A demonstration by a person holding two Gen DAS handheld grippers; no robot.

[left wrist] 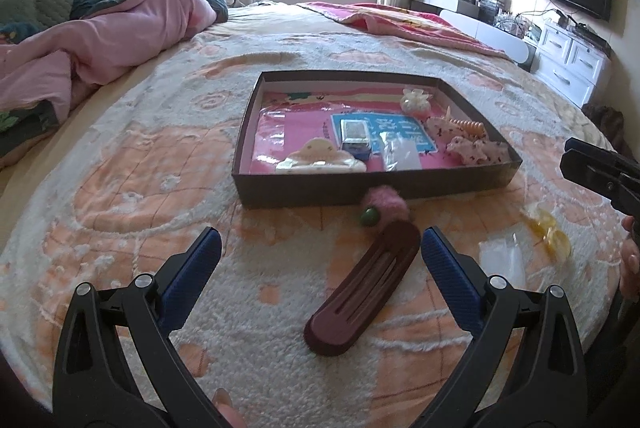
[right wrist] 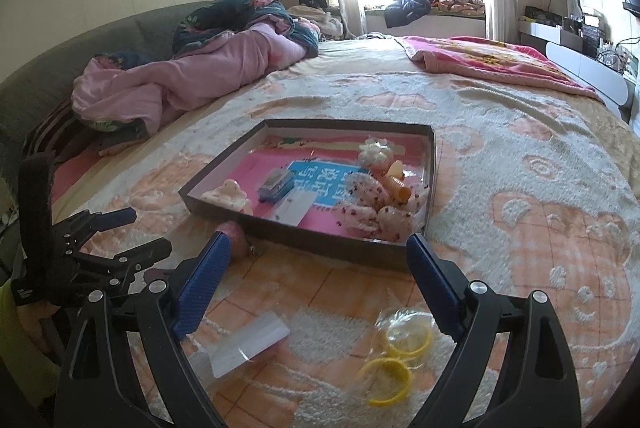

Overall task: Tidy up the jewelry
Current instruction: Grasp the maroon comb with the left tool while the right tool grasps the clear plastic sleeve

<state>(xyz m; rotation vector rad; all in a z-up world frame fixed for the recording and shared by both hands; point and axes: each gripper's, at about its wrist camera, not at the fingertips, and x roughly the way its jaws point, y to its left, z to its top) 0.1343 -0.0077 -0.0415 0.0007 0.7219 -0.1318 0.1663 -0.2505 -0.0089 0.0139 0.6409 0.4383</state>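
Just ahead of the left hand-held gripper (left wrist: pixel 320 256), between its spread, empty jaws, a dark maroon hair clip (left wrist: pixel 362 288) is seen on the bed (left wrist: pixel 120 188), its long axis slanting away toward the box (left wrist: pixel 376 184). The left side is judged nearer. Below the right hand-held gripper (right wrist: pixel 320 268), likewise released and empty, yellow bangles (right wrist: pixel 394 360) and a clear packet (right wrist: pixel 250 344) are found.

The blanket (left wrist: pixel 160 168) is white with orange bears, the box (left wrist: pixel 360 188) is dark, the bangles (right wrist: pixel 394 356) are yellow.
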